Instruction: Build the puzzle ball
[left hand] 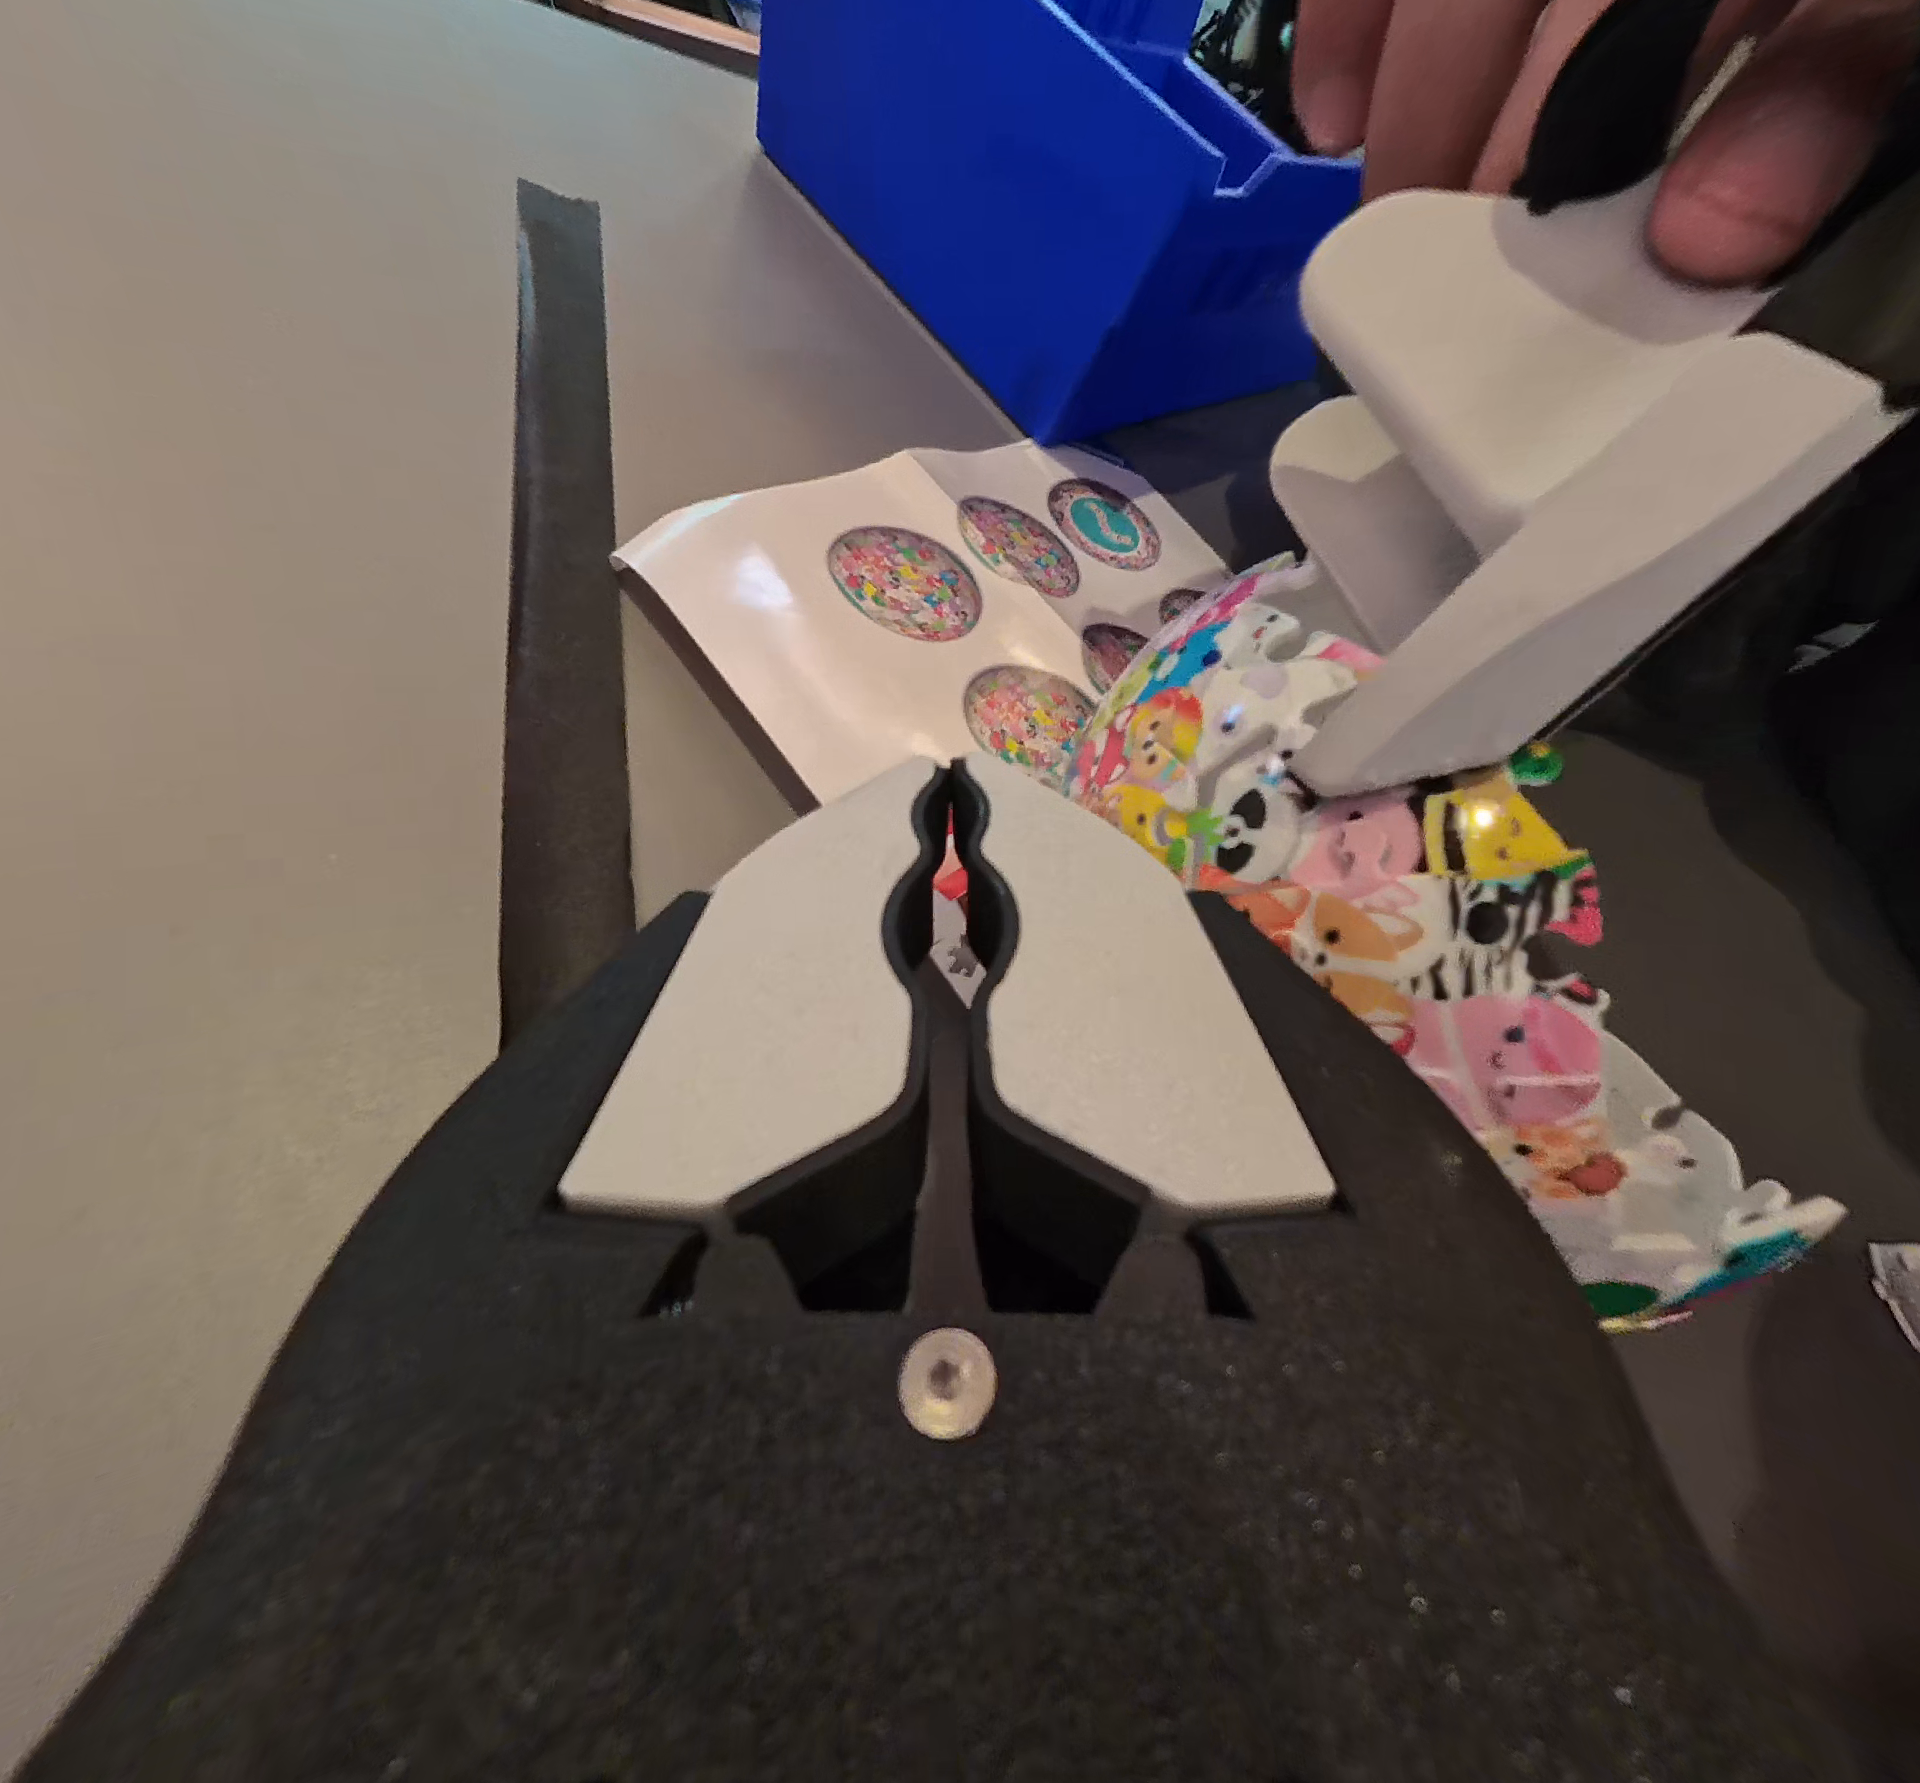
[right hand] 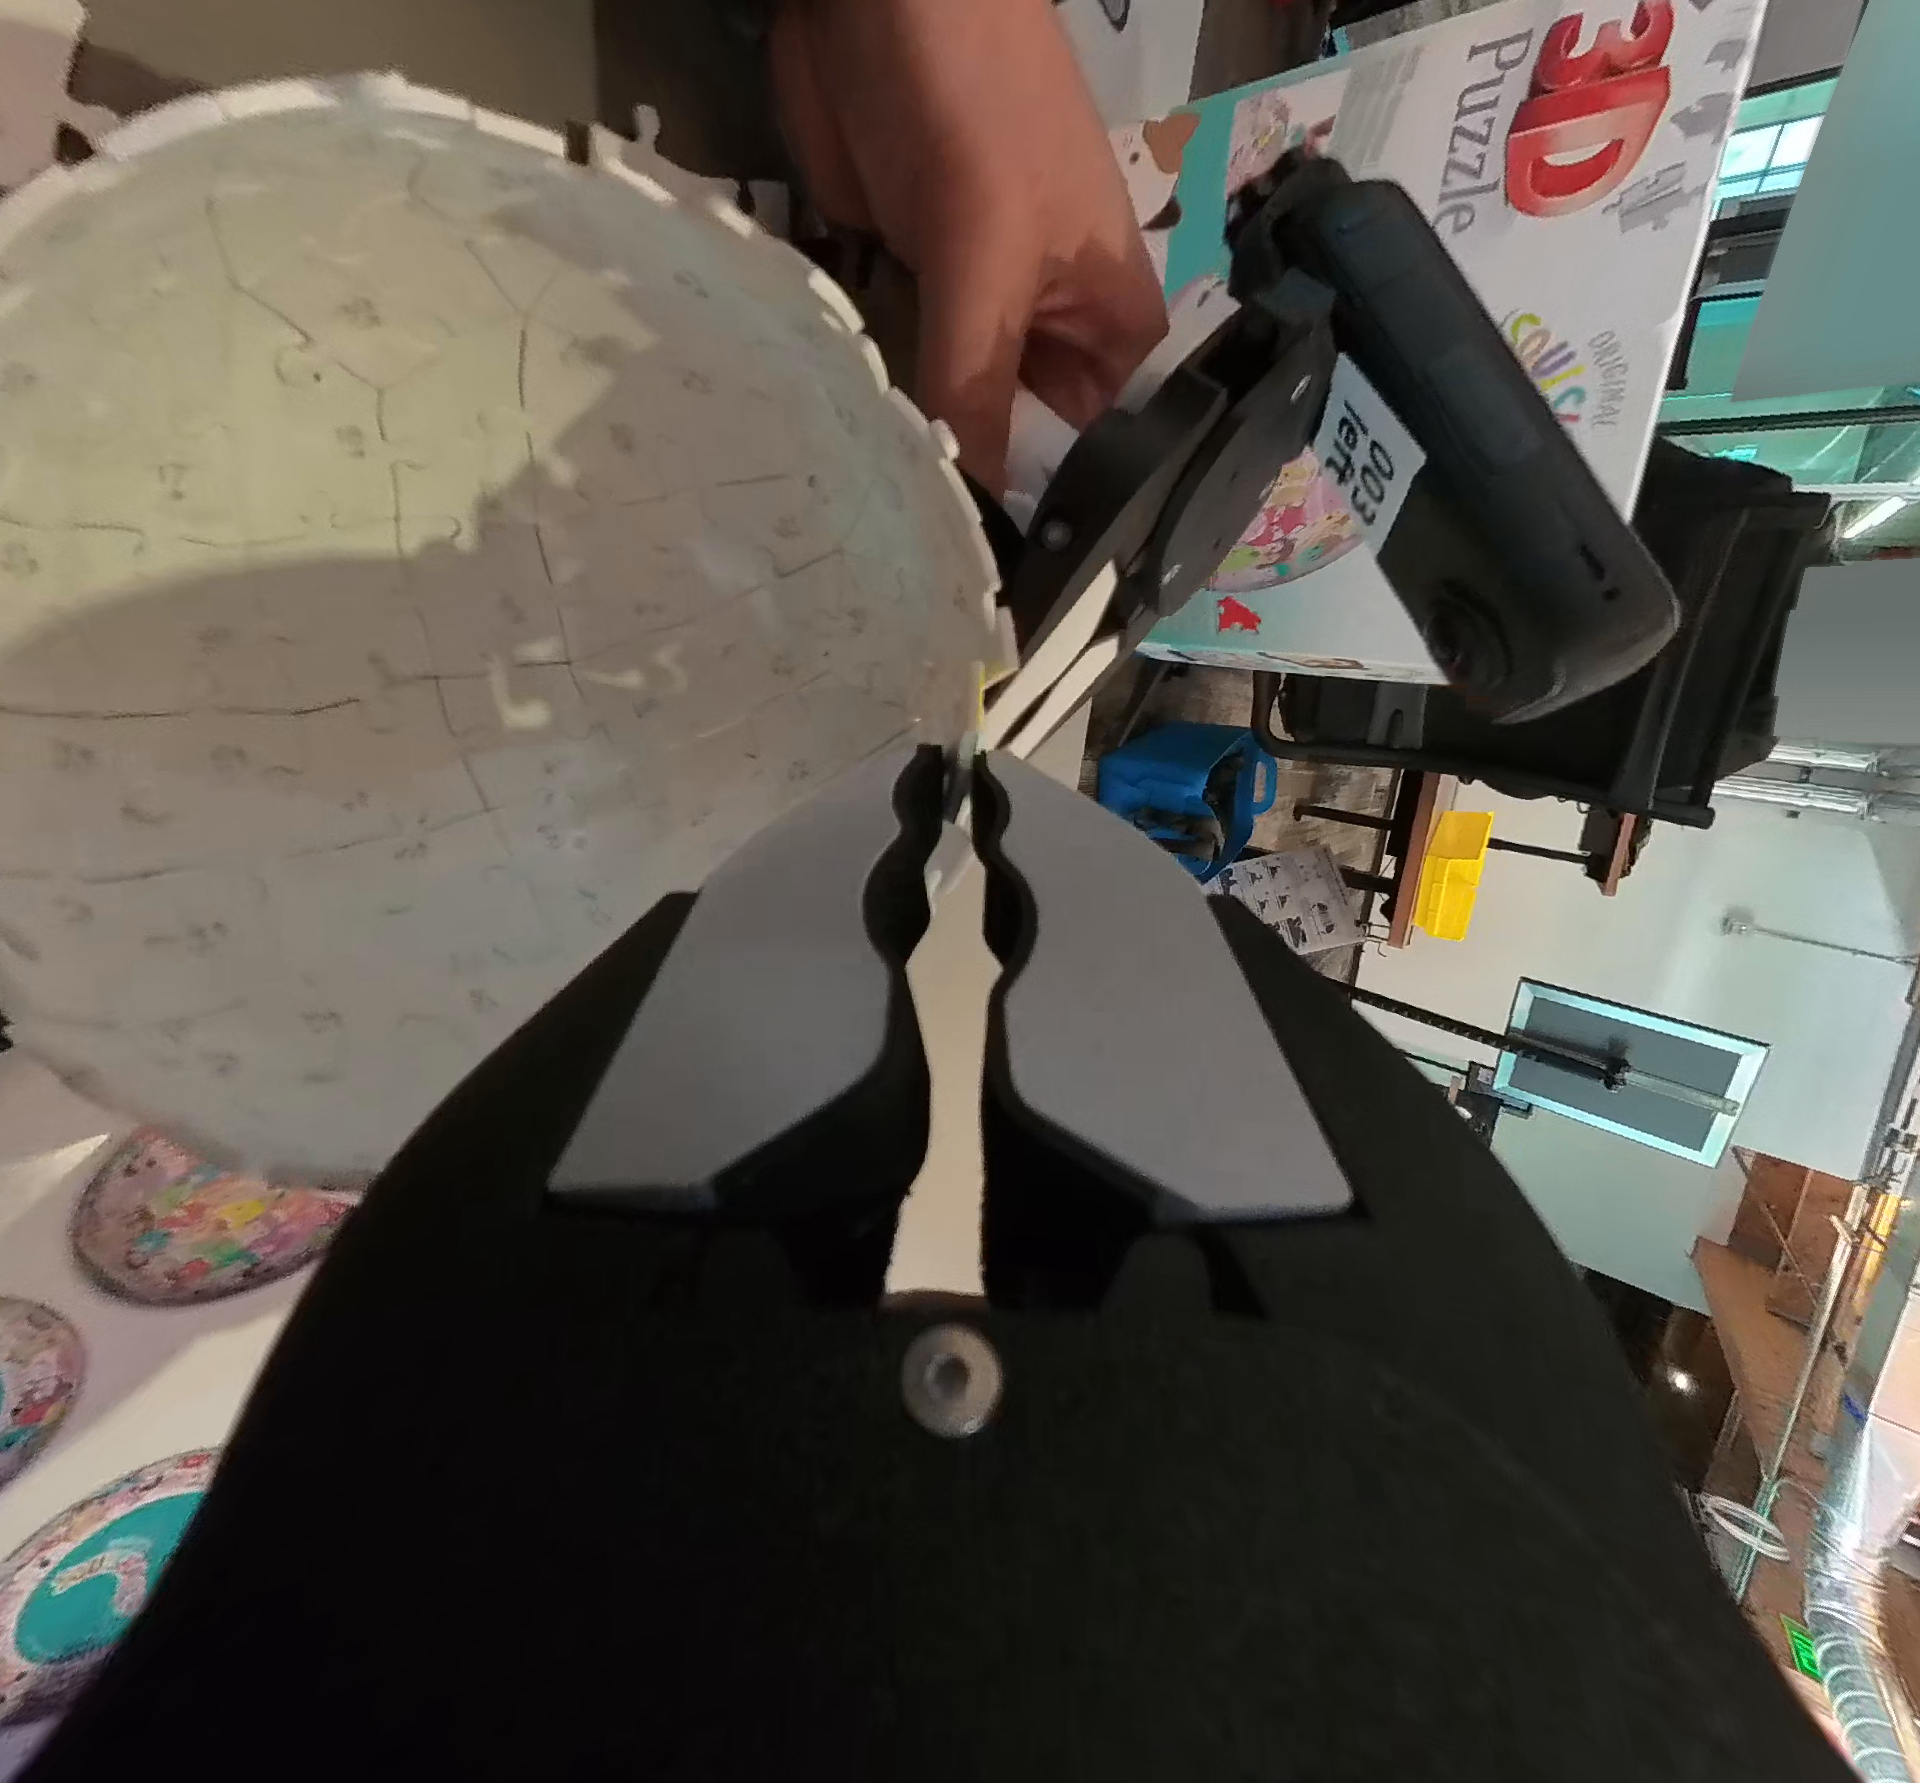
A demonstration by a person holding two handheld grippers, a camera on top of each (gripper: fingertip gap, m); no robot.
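Both hand-held grippers pinch the rim of the half-built colourful plastic puzzle ball shell [left hand: 1382,902] above the beige counter [left hand: 260,590]: left hand-held gripper [left hand: 951,803] nearly closed, right hand-held gripper [right hand: 951,783] likewise, probably steadying it.

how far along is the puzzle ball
Done: much of the puzzle ball shell is joined. In hand: the left gripper pinches a small piece and the right gripper grips the shell's edge. Left: the toothed rim is open, so pieces remain.
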